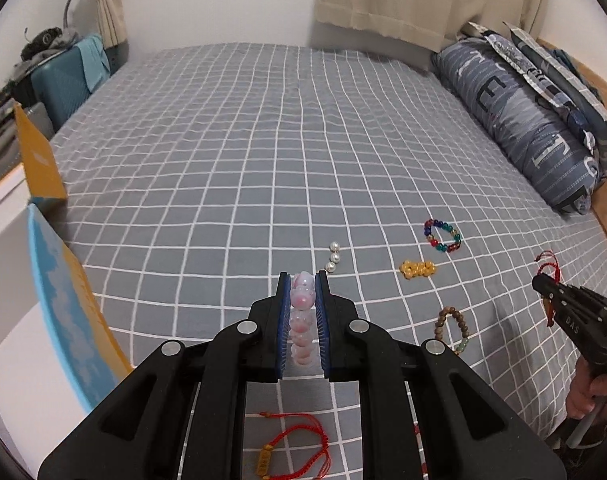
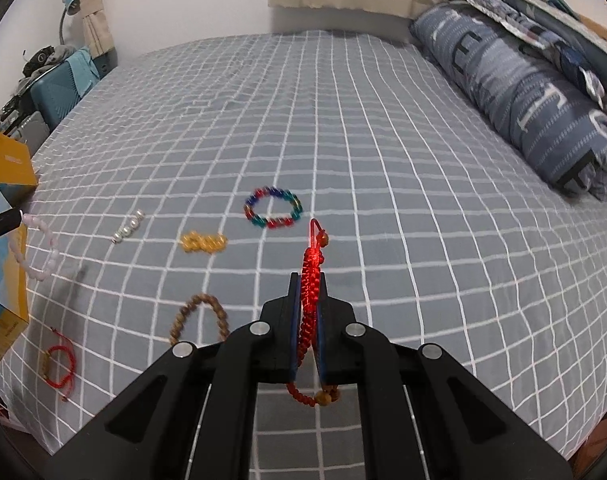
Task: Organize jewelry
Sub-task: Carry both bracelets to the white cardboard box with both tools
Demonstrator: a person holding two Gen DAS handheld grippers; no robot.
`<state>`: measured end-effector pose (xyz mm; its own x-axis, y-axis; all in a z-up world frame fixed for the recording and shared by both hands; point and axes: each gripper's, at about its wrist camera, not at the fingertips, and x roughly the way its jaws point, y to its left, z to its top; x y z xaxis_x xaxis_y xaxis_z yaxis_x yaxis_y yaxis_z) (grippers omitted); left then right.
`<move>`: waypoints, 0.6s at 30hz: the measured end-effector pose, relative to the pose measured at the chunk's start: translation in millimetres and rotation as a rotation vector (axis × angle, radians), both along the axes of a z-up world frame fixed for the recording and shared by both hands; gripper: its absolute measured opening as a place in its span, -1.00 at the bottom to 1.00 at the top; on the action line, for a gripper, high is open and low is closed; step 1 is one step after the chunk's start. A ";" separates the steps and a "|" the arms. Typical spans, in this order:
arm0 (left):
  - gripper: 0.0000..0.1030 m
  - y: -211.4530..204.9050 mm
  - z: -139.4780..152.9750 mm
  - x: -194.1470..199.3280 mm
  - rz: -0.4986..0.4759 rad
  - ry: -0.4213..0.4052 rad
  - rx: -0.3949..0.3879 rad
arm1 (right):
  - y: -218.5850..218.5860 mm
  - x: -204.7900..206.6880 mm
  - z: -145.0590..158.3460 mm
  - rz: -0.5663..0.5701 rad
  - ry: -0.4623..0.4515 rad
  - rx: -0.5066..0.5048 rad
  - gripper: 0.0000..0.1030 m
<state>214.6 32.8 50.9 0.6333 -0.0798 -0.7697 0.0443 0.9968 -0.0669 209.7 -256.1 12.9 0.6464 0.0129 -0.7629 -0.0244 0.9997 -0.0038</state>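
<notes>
My left gripper (image 1: 302,280) is shut on a pale pink bead bracelet (image 1: 302,320), held above the grey checked bed; that bracelet also shows in the right wrist view (image 2: 43,256) at the far left. My right gripper (image 2: 308,280) is shut on a red braided cord bracelet (image 2: 311,300), held above the bed; it shows in the left wrist view (image 1: 543,284) at the right edge. On the bed lie a multicoloured bead bracelet (image 2: 273,208), a yellow bead bracelet (image 2: 203,242), a pearl string (image 2: 128,227), a brown wooden bead bracelet (image 2: 201,318) and another red cord bracelet (image 2: 61,364).
An open blue-and-yellow cardboard box (image 1: 63,312) stands at the bed's left edge, also in the right wrist view (image 2: 7,264). A rolled blue quilt (image 2: 519,92) lies along the right side. A teal suitcase (image 1: 63,76) stands beyond the far left corner.
</notes>
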 end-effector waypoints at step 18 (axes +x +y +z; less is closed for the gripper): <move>-0.77 81.1 89.3 -39.2 0.155 -0.122 0.039 | 142.3 29.3 95.4 0.243 -0.119 0.009 -0.88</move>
<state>175.4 113.9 140.2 0.7242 0.0543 -0.6874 -0.1043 0.9941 -0.0314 238.9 -113.9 108.3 0.7087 0.1846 -0.6809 -0.2633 0.9646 -0.0125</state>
